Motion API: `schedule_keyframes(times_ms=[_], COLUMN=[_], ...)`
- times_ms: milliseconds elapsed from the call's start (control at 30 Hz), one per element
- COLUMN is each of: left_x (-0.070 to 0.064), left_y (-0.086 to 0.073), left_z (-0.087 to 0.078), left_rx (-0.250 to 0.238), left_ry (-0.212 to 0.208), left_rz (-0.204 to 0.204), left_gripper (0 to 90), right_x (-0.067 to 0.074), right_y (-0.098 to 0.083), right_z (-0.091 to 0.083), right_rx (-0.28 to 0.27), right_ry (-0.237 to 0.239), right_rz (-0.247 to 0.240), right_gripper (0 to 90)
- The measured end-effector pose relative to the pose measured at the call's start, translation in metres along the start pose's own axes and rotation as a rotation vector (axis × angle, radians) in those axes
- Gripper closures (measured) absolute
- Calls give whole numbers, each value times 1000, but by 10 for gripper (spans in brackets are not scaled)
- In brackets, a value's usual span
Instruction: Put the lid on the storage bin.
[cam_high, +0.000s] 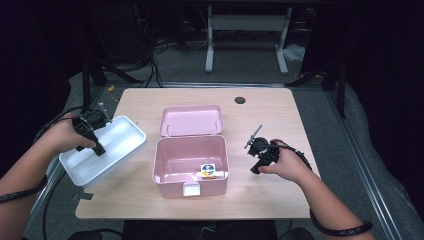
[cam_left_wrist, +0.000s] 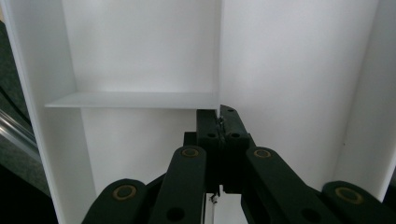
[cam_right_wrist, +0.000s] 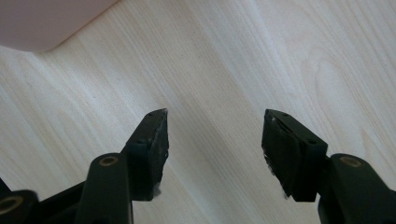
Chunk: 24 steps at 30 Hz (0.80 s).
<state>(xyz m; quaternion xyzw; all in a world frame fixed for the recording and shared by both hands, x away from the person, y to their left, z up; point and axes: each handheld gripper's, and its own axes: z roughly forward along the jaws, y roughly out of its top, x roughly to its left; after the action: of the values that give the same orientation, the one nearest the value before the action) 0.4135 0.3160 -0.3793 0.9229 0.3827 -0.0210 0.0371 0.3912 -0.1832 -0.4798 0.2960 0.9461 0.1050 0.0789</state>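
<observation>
A white divided tray (cam_high: 121, 138) hangs tilted over the table's left edge. My left gripper (cam_high: 99, 149) is shut on the tray's middle partition. In the left gripper view the jaws (cam_left_wrist: 219, 115) pinch the thin top edge of that partition (cam_left_wrist: 218, 56), with white compartments on both sides. An open pink box (cam_high: 170, 186) stands at the table's centre, its lid (cam_high: 191, 120) lying back behind it. A small item with a round blue and yellow label (cam_high: 208, 169) lies inside it. My right gripper (cam_high: 256, 169) stands open right of the box, and bare wood lies between its jaws (cam_right_wrist: 215, 126).
The light wooden table (cam_high: 270, 115) has a dark round cable hole (cam_high: 240, 100) at the back. A corner of the pink box (cam_right_wrist: 46, 18) shows at the top left of the right gripper view. A white metal frame (cam_high: 247, 30) and cables stand on the floor beyond.
</observation>
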Motion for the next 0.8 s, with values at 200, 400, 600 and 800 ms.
schedule_keyframes(times_ms=[200,400,600,800], left_x=[-11,-26,-49,-72], left_y=[14,33,59,85], left_z=[-10,-15,-14,-12], left_rx=[-8,-30,-19,-12], left_ry=[2,3,7,3], left_rz=[52,115,210,297], left_gripper=[891,891,891,891], right_x=[0,-1,-4,-5], right_y=[0,0,-3,-4], right_z=[0,-1,-4,-10], right_rx=[-2,-3,-22,-37], right_ry=[2,-17,-15,-9], right_rz=[2,3,25,32], right_gripper=[407,406,400,397])
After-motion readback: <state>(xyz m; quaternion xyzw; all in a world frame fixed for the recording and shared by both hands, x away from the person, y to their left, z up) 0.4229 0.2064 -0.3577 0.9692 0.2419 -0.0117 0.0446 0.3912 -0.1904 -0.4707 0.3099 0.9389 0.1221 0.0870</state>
